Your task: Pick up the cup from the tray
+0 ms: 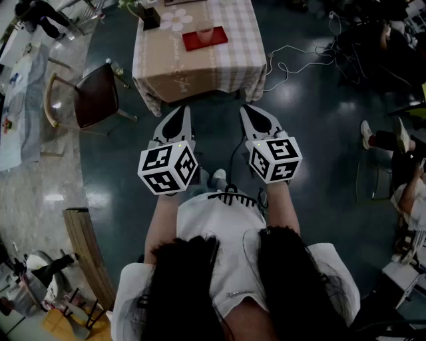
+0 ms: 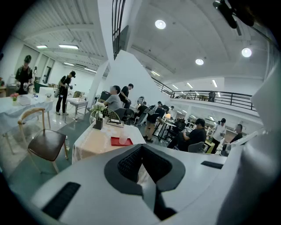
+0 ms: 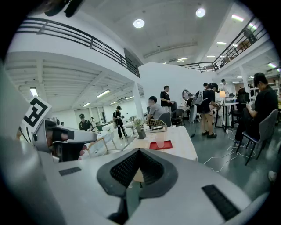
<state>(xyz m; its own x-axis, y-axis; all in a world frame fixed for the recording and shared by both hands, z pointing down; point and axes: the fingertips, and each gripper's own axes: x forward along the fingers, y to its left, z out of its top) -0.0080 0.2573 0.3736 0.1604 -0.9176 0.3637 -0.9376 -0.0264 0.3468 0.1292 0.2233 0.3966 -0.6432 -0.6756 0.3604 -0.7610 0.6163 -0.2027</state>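
Observation:
A pale translucent cup stands upright on a red tray on the cloth-covered table, far ahead of me. Both grippers hang over the floor, short of the table and well apart from the cup. My left gripper and my right gripper point toward the table, jaws closed together with nothing between them. The left gripper view shows the cup and tray beyond the shut left gripper. In the right gripper view the cup on its tray lies past the shut right gripper.
A wooden chair stands left of the table. A vase with flowers sits at the table's far left corner. A white cable trails on the floor to the right. People sit at desks on the right; a wooden plank lies lower left.

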